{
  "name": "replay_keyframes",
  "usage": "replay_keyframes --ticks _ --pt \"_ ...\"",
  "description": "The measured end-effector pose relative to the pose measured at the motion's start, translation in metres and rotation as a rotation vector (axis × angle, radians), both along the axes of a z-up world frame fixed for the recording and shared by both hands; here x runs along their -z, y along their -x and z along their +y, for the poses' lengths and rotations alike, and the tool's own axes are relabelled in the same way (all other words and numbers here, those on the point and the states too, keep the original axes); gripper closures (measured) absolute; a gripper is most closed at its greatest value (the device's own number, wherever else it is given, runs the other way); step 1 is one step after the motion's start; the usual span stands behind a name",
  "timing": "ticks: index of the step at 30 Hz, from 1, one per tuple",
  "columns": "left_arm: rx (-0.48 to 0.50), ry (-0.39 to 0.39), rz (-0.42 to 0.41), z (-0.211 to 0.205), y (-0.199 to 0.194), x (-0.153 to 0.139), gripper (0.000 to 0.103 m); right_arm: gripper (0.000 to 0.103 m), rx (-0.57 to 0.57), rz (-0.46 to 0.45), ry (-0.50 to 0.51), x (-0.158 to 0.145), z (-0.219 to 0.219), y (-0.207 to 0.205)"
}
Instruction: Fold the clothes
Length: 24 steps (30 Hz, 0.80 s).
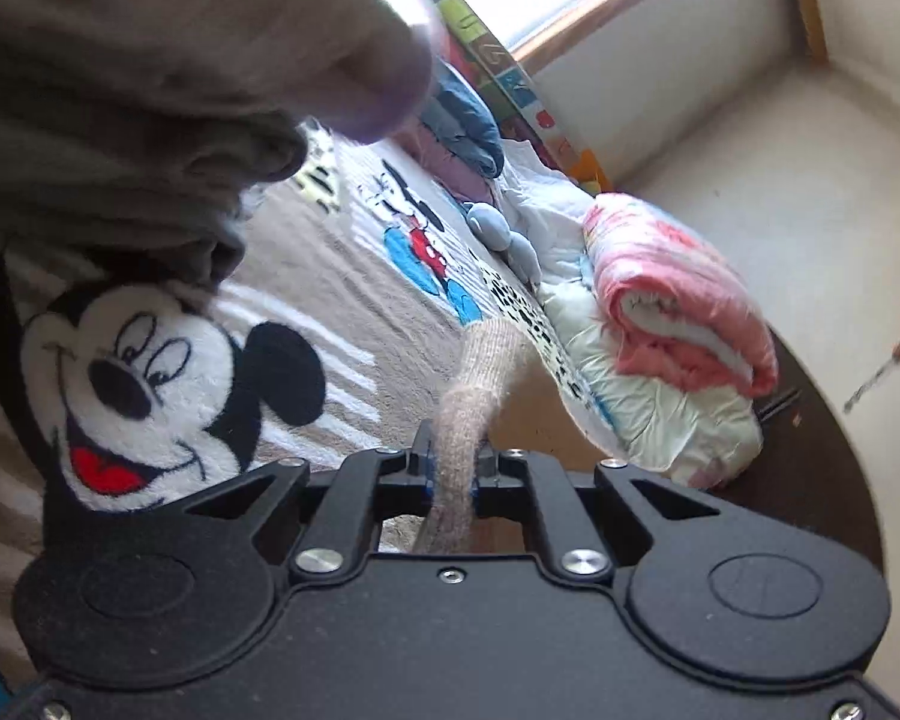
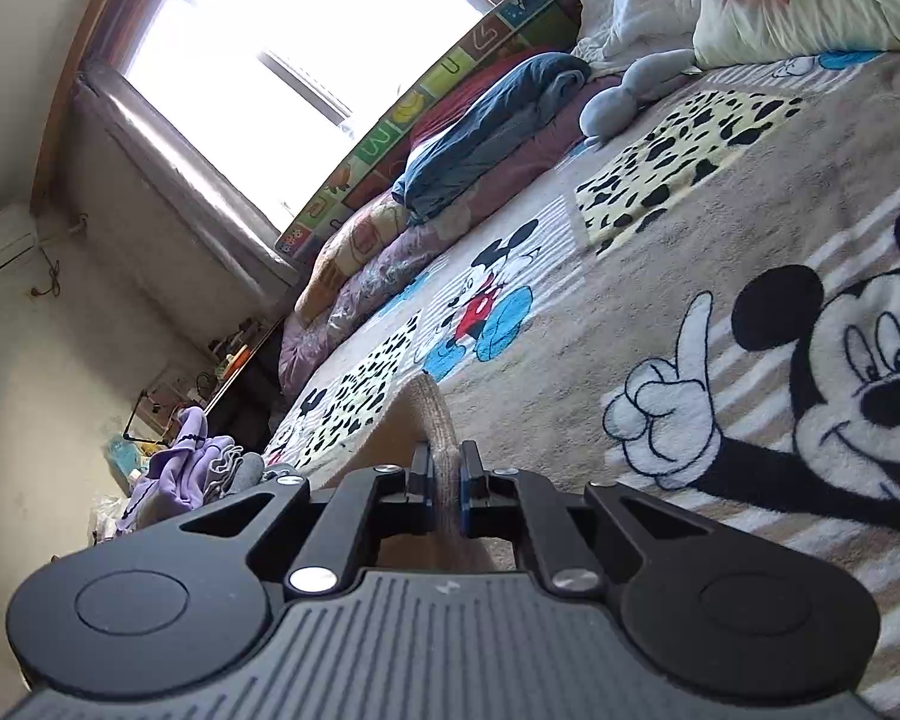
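A beige knit garment (image 1: 480,372) is being clamped by the jaws of the left gripper (image 1: 453,468) and the right gripper (image 2: 447,474) above the cartoon-mouse blanket (image 2: 660,252) on the bed. The left view is being partly blocked by grey cloth (image 1: 150,90) (blurred, close). A blue garment (image 2: 486,120) and folded pink quilt (image 1: 684,300) are lying beyond.

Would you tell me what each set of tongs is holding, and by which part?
Both the left tongs and right tongs are shut on a ribbed edge of a beige knit garment.
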<state>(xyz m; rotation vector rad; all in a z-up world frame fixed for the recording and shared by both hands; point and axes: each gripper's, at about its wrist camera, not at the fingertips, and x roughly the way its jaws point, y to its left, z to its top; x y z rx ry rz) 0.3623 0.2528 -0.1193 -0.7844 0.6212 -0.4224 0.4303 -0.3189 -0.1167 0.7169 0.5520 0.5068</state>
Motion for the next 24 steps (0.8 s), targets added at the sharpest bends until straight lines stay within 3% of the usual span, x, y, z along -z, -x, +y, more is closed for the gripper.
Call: replay_keyframes --ticks 5,9,11,15,16,17,21,24 --pt "-0.061 0.06 0.217 0.017 -0.016 0.058 0.091 0.096 0.035 0.153 0.168 0.054 0.003 -0.024" --pt "-0.065 0.07 0.242 0.02 -0.017 0.053 0.09 0.097 0.056 0.178 0.123 0.065 -0.002 -0.027" --pt "-0.066 0.067 0.249 0.021 -0.017 0.05 0.089 0.096 0.067 0.167 0.152 0.061 0.001 -0.026" --pt "-0.096 -0.016 0.237 0.024 -0.008 0.031 0.083 0.089 0.091 0.126 0.258 0.044 0.013 -0.018" --pt "-0.11 -0.041 0.227 0.025 -0.004 0.027 0.074 0.088 0.107 0.119 0.277 0.039 0.012 -0.016" --pt "-0.127 -0.092 0.211 0.025 0.002 0.019 0.074 0.085 0.121 0.108 0.292 0.032 0.009 -0.014" --pt "-0.105 -0.209 0.099 0.008 0.018 -0.013 0.073 0.085 0.139 0.002 0.417 0.004 0.014 0.004" --pt "-0.033 -0.203 -0.002 -0.014 0.017 -0.024 0.073 0.085 0.051 -0.086 0.437 -0.009 0.037 0.013"
